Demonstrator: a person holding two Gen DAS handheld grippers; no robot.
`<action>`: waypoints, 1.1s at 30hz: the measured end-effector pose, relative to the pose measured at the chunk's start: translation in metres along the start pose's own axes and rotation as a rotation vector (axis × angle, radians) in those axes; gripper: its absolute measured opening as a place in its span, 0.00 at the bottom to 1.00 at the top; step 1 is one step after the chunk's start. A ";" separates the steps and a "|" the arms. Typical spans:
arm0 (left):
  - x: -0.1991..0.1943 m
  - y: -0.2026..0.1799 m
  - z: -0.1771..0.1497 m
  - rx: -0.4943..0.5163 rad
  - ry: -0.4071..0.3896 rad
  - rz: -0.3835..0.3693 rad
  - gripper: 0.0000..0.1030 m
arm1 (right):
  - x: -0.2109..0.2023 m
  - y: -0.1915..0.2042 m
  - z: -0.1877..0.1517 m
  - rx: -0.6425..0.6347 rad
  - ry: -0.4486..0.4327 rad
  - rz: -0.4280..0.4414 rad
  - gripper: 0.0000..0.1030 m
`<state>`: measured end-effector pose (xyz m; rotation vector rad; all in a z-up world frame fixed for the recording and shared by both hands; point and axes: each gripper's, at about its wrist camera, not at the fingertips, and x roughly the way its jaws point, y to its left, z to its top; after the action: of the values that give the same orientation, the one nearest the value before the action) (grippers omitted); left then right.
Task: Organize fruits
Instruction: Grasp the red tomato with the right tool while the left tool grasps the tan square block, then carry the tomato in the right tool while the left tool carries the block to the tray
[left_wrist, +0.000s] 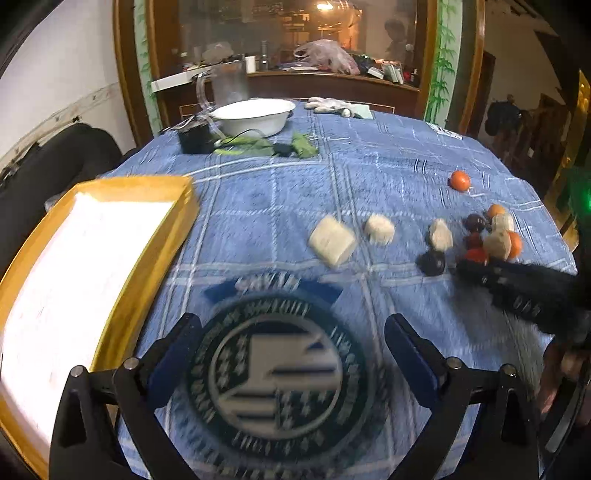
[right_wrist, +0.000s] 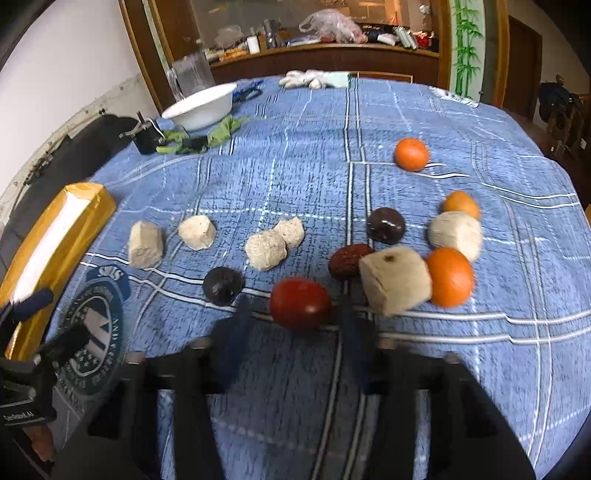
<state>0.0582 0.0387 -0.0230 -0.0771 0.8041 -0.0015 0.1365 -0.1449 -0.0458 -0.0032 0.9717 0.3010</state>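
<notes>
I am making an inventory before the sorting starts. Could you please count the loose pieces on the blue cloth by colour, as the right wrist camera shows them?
Orange: 3
Beige chunks: 6
Red or reddish-brown: 2
Dark, nearly black: 2
Total: 13

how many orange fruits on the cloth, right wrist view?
3. One orange alone toward the far side; a second orange behind the pale round chunk; a third orange beside the cut block. None obviously hidden.

Dim warm indoor light; motion blur throughout; fisheye bending, dark corners
</notes>
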 end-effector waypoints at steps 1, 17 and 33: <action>0.005 -0.004 0.004 0.010 0.003 0.002 0.95 | 0.001 0.000 0.001 -0.004 -0.009 -0.002 0.34; 0.067 -0.028 0.032 0.051 0.114 -0.003 0.37 | -0.038 -0.010 -0.015 0.007 -0.086 0.055 0.34; 0.015 -0.035 0.013 0.071 0.063 -0.001 0.37 | -0.068 -0.007 -0.045 0.030 -0.111 0.023 0.34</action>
<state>0.0788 0.0042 -0.0221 -0.0103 0.8660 -0.0334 0.0662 -0.1749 -0.0169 0.0517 0.8669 0.3041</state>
